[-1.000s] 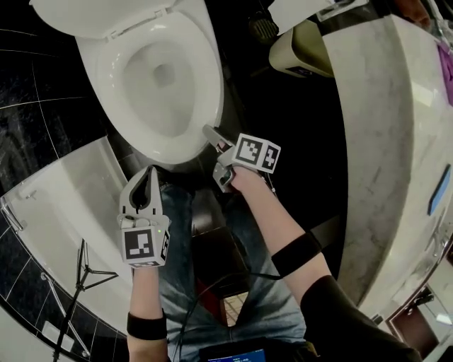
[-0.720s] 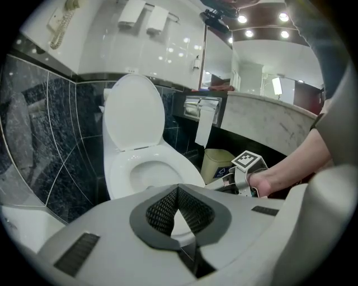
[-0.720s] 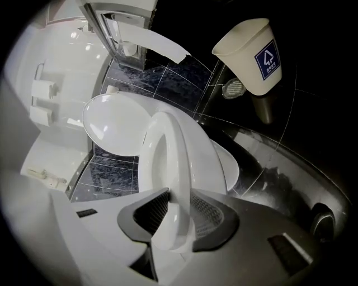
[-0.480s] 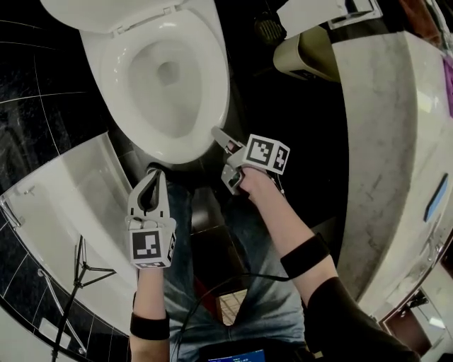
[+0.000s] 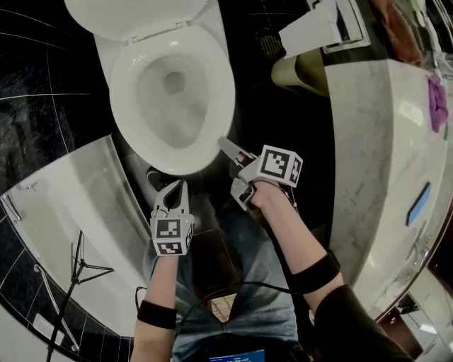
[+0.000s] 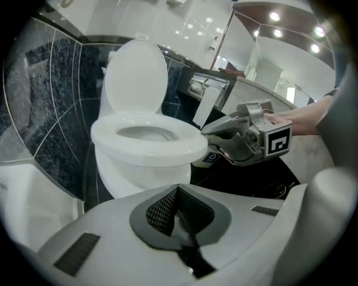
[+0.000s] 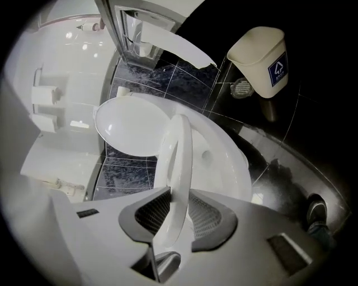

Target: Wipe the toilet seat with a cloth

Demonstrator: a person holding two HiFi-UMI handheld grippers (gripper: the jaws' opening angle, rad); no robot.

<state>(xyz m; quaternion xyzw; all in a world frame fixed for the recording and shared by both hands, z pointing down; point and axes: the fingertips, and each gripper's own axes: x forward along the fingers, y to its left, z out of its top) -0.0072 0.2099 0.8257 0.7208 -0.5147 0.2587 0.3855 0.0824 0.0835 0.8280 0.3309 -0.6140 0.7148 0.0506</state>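
The white toilet seat (image 5: 212, 92) lies down on the bowl, with the lid (image 5: 134, 14) raised behind it. My right gripper (image 5: 226, 146) sits at the seat's front right rim. In the right gripper view the seat (image 7: 178, 167) runs edge-on between the mesh pads (image 7: 151, 215), and the closing jaws touch it on both sides. My left gripper (image 5: 178, 186) hangs shut and empty just in front of the bowl, apart from it. From the left gripper view, the seat (image 6: 151, 142) is ahead and the right gripper (image 6: 215, 137) is at its edge. I see no cloth in any view.
A cream waste bin (image 5: 301, 71) stands right of the toilet by the wall. A marble counter (image 5: 382, 141) runs along the right with a purple item (image 5: 434, 102) on it. A white curved tub rim (image 5: 71, 205) and a thin stand (image 5: 78, 276) are on the left. The person's legs (image 5: 248, 283) are below.
The right gripper's jaws have narrowed around the seat's front right rim. The left gripper has drifted right, closer to the right one. The head view has shifted a little.
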